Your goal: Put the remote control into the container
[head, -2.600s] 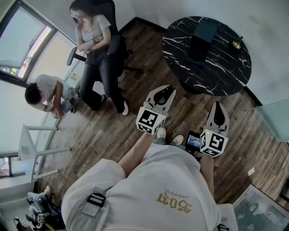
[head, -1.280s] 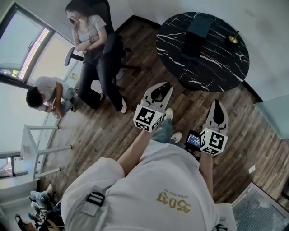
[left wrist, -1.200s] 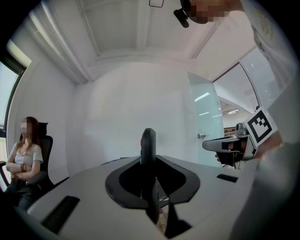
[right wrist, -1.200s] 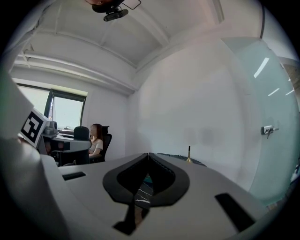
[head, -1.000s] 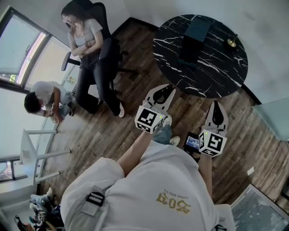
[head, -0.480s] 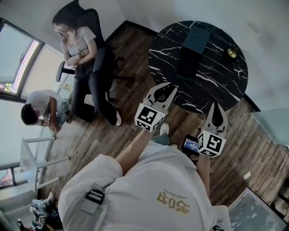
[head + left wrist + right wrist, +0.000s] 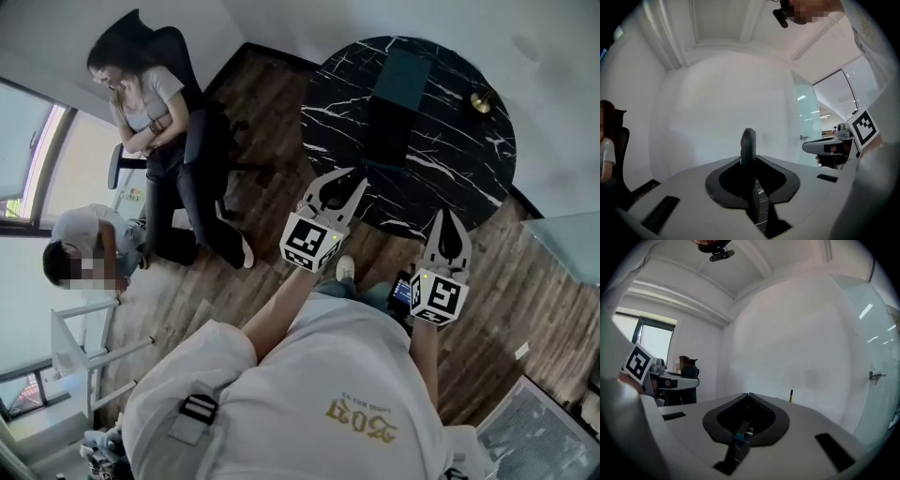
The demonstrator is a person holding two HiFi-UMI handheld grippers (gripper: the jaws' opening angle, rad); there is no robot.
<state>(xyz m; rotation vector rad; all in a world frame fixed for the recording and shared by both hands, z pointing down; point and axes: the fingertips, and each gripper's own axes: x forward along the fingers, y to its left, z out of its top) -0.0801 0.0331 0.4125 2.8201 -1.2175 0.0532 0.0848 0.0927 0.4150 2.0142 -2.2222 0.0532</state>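
Black remote control (image 7: pixel 748 140) pinched edge-on in left hand-held gripper (image 7: pixel 749 158) — jaws narrowly apart

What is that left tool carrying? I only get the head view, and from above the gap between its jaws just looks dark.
Observer: The left gripper view shows the left gripper shut on a thin dark remote control, seen edge-on, with a reddish spot on its side.
Operator: And the right one?
Observer: In the right gripper view, the right gripper has its jaws closed together, with nothing between them.
Operator: Anything else I miss?
Observer: A small metal handle sits on the glass panel off to the right.
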